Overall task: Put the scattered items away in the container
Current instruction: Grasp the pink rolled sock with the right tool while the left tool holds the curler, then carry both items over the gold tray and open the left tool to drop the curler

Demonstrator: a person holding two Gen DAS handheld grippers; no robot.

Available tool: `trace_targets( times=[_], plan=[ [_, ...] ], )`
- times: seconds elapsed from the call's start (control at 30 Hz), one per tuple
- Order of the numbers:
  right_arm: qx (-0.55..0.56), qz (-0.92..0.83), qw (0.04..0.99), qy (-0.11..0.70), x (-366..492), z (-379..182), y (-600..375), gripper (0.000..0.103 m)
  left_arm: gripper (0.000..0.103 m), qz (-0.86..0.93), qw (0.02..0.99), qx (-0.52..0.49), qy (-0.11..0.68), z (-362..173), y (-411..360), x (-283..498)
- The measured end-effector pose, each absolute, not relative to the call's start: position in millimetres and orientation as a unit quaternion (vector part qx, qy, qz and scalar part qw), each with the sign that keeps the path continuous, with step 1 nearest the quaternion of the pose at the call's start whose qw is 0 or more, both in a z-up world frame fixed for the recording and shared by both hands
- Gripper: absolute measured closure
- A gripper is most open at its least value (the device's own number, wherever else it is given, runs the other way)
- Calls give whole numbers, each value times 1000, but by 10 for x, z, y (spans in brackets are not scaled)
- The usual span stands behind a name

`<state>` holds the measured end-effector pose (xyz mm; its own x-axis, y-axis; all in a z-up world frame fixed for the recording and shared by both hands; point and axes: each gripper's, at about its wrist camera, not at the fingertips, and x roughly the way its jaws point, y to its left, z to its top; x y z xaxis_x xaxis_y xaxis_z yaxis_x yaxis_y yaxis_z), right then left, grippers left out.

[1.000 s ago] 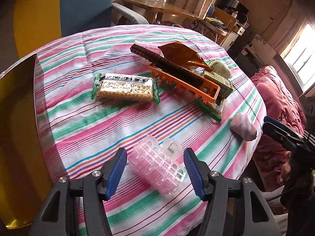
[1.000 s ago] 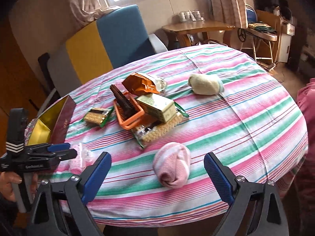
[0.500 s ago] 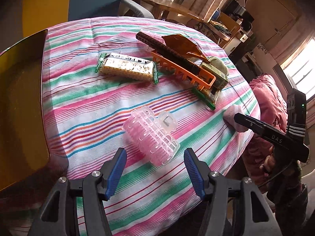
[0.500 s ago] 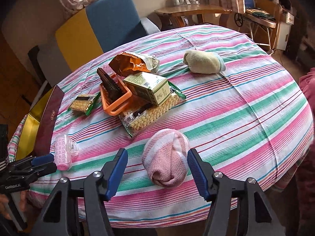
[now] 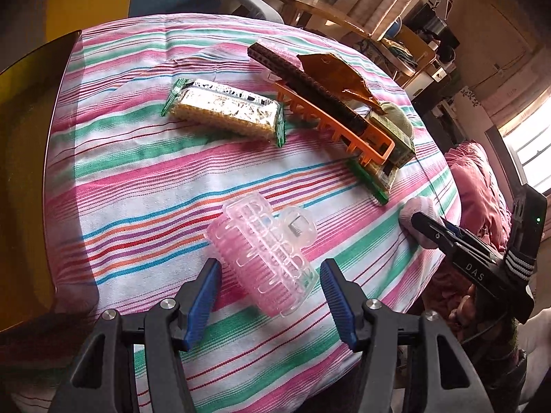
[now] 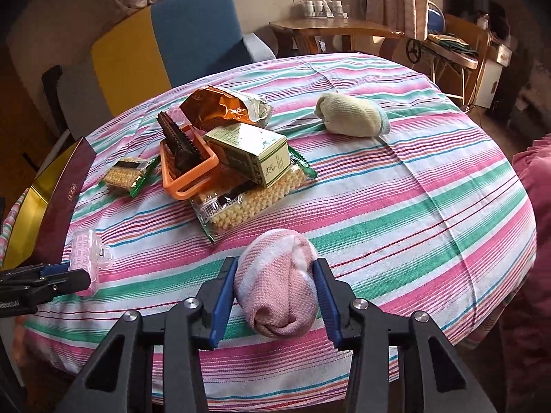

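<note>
Closing since a second ago, the right tool [image 6: 274,296] now presses its pads on the pink sock [image 6: 277,282] near the surface's [image 6: 396,186] front edge. Left tool [image 5: 270,296], released, straddles the pink hair clip [image 5: 261,251].

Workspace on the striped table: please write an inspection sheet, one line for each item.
Surface: round table with striped cloth.
Job's things: pink sock roll, pale sock roll, pink hair clip, cracker packs, green box, orange basket holding a dark comb, gold box at the table edge.
Clutter: orange snack bag.
Grippers: right gripper closing, pads touching the pink sock roll; left gripper open around the hair clip.
Cables: nothing seen.
Surroundings: blue and yellow chair, wooden side table.
</note>
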<state>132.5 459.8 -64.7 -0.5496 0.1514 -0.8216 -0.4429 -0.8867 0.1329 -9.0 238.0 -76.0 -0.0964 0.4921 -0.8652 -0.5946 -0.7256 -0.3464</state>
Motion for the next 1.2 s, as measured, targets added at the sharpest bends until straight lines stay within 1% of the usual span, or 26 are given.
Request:
trace_targets(
  times=[0.17, 0.3, 0.47, 0.6, 0.73, 1.0, 1.2],
  plan=[
    [-438, 867, 173, 163, 1301, -646, 4517, 58, 50, 754, 371, -536, 76, -745, 2424, -23],
    [-433, 869, 166, 173, 1273, -645, 4423, 58, 52, 768, 369, -514, 101, -719, 2399, 51],
    [-431, 873, 143, 177, 1205, -637, 4186, 59, 52, 783, 369, -488, 112, -647, 2313, 148],
    [-435, 877, 124, 162, 1129, -643, 3929, 59, 53, 792, 374, -466, 124, -573, 2244, 228],
    [-438, 881, 105, 147, 1057, -632, 3710, 59, 55, 795, 380, -458, 117, -534, 2181, 246],
    [-437, 883, 87, 145, 1003, -574, 3484, 59, 55, 814, 379, -429, 98, -329, 1986, 296],
    [-426, 890, 77, 142, 999, -461, 3378, 59, 55, 837, 352, -411, 82, -161, 1759, 268]
  ],
)
